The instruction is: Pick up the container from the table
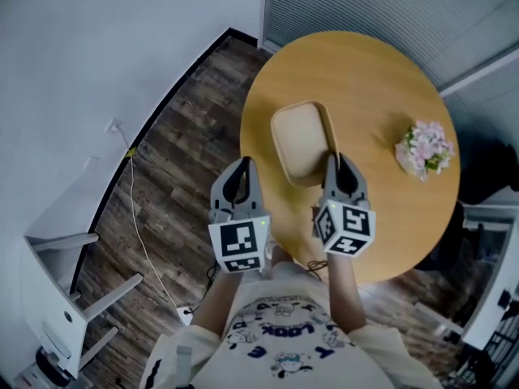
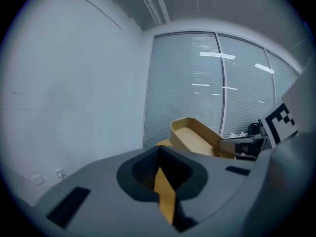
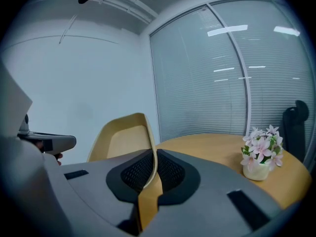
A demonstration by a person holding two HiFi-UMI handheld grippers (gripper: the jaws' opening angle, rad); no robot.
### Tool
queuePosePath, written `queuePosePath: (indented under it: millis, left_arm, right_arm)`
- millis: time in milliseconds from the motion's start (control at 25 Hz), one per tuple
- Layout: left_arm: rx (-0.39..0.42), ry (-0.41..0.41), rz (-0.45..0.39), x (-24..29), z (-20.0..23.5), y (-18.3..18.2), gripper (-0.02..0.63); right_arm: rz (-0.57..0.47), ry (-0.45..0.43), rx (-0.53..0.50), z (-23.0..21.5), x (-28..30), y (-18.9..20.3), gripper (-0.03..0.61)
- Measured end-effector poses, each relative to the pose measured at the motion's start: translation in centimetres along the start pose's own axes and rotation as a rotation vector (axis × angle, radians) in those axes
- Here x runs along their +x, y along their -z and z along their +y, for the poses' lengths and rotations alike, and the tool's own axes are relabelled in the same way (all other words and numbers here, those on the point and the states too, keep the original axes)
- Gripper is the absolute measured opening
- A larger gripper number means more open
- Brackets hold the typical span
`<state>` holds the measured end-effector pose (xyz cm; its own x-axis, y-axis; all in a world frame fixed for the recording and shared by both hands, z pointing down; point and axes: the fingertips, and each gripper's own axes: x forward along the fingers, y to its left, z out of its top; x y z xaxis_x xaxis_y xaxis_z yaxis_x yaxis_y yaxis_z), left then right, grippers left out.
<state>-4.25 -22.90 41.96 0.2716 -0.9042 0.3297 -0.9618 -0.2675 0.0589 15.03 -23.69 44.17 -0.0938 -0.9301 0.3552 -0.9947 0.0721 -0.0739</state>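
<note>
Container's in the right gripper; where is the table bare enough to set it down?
Bare wood lies beyond the container, toward the blinds, and in the wide band between it and the flower pot. The table is also bare at its near right, this side of the flowers. Tightest: beside the pot, and the left edge by the left gripper.

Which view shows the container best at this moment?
The head view: the whole container shows from above, with the right tool at its near rim. The right gripper view shows only one wall, clamped between that tool's jaws; the left gripper view shows it side-on, tilted, partly behind the right tool.
</note>
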Motion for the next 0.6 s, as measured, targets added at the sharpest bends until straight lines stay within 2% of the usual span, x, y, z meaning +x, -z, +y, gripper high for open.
queuePosePath:
  millis: [600]
  left_arm:
    - [0.028,-0.018,-0.200,-5.2,0.5,-7.5,0.003]
  right_arm:
    - [-0.189,0.003,0.006,1.5,-5.4,-7.4,0.023]
